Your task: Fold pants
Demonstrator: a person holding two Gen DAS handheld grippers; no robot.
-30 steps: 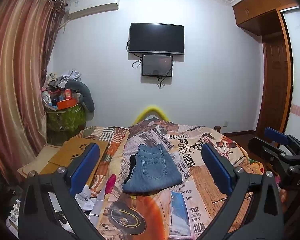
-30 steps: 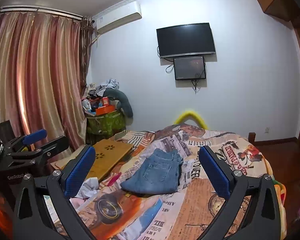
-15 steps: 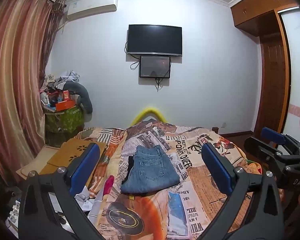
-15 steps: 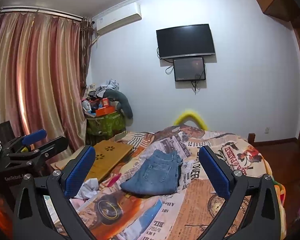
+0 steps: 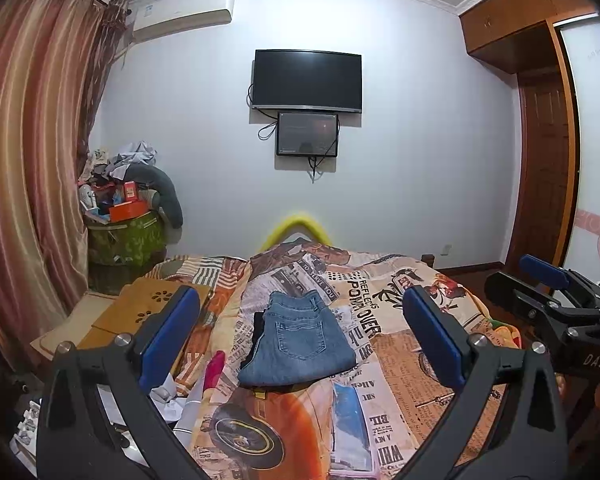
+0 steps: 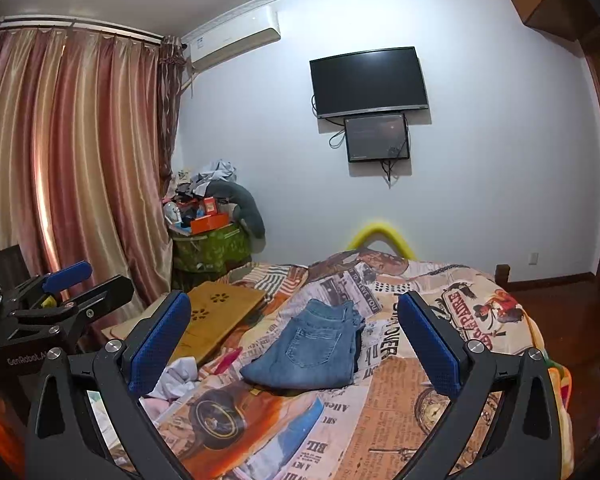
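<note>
folded jeans [image 5: 298,342] on bed [image 5: 400,376] (back pocket up); both tools agape

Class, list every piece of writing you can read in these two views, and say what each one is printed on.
"DAS": right gripper body, seen in the left view.
"GenRobot.AI": left gripper body, seen in the right view; its end is partly hidden.
"POWER": bedspread, beside the folded jeans.
"BILL": bedspread, upside down.
Bedspread newsprint, air conditioner sticker, wardrobe door sign: too small or blurred.
</note>
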